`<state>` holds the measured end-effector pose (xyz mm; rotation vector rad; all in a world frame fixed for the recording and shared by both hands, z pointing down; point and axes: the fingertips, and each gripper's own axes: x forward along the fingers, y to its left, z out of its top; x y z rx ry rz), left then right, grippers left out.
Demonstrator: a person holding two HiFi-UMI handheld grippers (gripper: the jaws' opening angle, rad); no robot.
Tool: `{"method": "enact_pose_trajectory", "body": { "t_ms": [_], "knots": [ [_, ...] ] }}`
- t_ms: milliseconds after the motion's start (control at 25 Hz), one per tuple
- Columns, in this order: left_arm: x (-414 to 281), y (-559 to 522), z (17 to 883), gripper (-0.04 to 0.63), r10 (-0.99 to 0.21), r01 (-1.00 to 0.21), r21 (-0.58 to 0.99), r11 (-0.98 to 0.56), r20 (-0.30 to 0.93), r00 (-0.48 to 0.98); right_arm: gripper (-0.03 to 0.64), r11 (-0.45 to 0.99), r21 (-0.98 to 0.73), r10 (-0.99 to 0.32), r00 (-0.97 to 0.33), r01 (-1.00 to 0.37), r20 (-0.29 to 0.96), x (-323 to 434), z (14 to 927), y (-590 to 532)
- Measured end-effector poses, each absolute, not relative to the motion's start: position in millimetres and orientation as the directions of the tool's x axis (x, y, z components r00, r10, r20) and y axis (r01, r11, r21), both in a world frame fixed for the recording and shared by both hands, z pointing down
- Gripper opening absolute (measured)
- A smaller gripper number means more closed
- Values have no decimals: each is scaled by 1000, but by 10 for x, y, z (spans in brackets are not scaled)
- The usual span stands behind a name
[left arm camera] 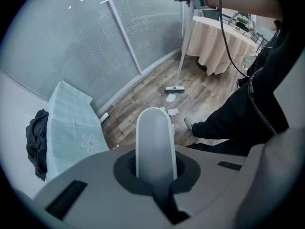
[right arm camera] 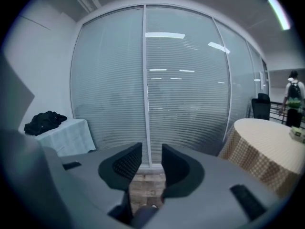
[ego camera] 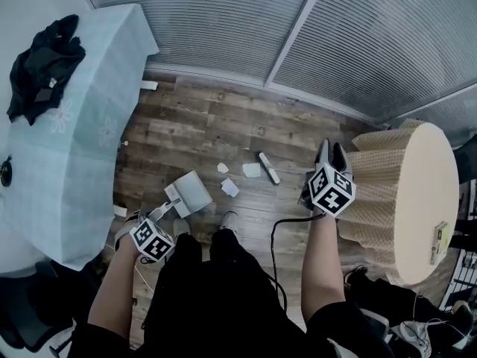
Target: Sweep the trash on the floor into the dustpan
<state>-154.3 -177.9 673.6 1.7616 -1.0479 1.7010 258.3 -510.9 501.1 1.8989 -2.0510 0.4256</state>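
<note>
The grey dustpan (ego camera: pixel 192 194) is low over the wood floor (ego camera: pixel 223 125), its pale handle running back to 7 o'clock. Three white paper scraps (ego camera: pixel 229 188) lie loose at its 1 to 3 o'clock. The broom (ego camera: pixel 268 168) has its narrow head on the floor just beside the farthest scrap, at 2 o'clock.

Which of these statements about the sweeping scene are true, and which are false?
1. The left gripper is shut on the dustpan handle. True.
2. The paper scraps lie inside the dustpan. False: they lie on the floor outside it.
3. The broom head rests on the floor. True.
4. The black garment lies on the floor. False: it lies on the blue-clothed table.
5. The right gripper is empty. False: it grips the broom handle.
</note>
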Motion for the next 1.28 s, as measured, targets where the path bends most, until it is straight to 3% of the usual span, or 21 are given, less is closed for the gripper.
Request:
{"method": "enact_pose_trajectory", "body": {
  "t_ms": [240, 440, 840, 1280],
  "knots": [
    [-1684, -1790, 6726, -2, -203, -786, -157, -598, 978, -41, 144, 143, -85, -859, -166, -986, 485, 1900, 5246, -4787],
    [-1794, -1694, 6723, -2, -213, -787, -145, -599, 977, -18, 146, 241, -57, -829, -236, -969, 507, 1333, 5299, -4372],
    [-1999, -1604, 6707, -2, -243, -785, -142, -603, 970, 11, 146, 166, -152, -812, -223, -974, 540, 661, 5257, -3912],
    [-2220, -1507, 6701, -2, -261, -781, -130, -611, 964, 44, 147, 281, -244, -739, -371, -928, 562, -403, 5223, -3261]
  ]
}}
